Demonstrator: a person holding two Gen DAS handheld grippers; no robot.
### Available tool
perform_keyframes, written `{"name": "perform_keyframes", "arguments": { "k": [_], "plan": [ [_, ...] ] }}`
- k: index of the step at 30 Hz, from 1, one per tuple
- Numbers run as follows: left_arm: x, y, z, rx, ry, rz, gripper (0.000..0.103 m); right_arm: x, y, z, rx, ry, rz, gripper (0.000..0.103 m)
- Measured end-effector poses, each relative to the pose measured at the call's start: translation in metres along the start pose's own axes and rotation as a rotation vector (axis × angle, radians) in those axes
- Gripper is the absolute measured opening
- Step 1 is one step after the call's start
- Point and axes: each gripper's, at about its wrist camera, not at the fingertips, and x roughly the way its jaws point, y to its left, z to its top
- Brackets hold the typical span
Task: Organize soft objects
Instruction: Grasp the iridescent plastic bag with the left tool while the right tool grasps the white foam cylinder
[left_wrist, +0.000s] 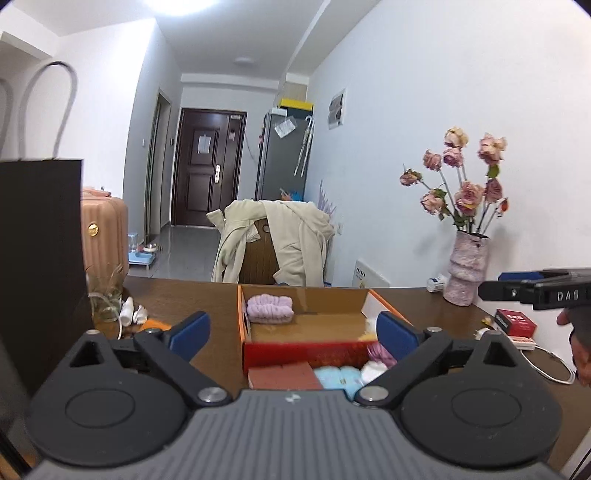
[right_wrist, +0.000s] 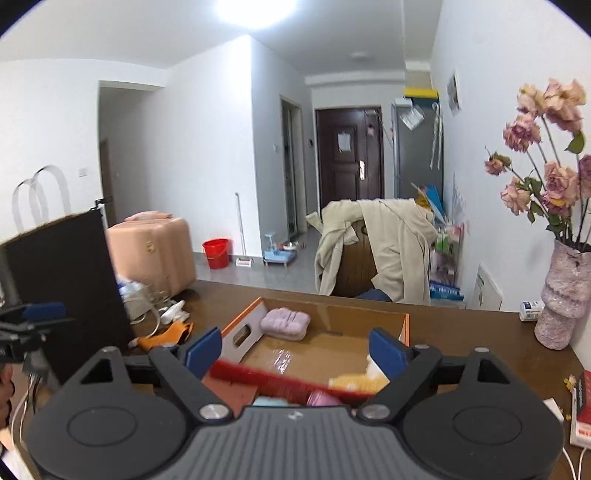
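Wooden table — black bag left, vase right of box.

Your left gripper is spread wide, blue fingers far apart, nothing between them, pointing slightly down. Right gripper same: fingers wide, nothing clamped, tilted a bit lower. Your hand shows behind the right one.

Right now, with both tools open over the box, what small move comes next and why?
Probably lower the left tool toward the light blue soft item lying in front of the cardboard box; both tools are empty, and only the lilac headband plainly sits inside.
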Motion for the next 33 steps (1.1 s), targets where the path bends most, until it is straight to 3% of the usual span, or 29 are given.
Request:
{"name": "perform_keyframes", "arguments": {
  "k": [7,14,23,30,33],
  "plan": [
    [-0.044,-0.017,-0.060,0.020,-0.023,0.032,0.103,-0.054,0.032,-0.078,0.004,-0.088,-0.039,0.093],
    [-0.034,-0.014,-0.087,0.011,0.067,0.030,0.103,-0.070,0.043,-0.139,0.106,-0.037,-0.079,0.093],
    [0.012,-0.019,-0.100,-0.005,0.158,0.008,0.103,-0.037,0.031,-0.157,0.142,0.046,-0.091,0.091],
    [0.064,-0.017,-0.097,-0.016,0.199,0.048,0.102,0.001,0.014,-0.158,0.170,0.108,-0.097,0.091],
    [0.094,-0.011,-0.095,-0.015,0.214,0.075,0.092,0.023,0.006,-0.155,0.179,0.136,-0.100,0.089]
  ]
}}
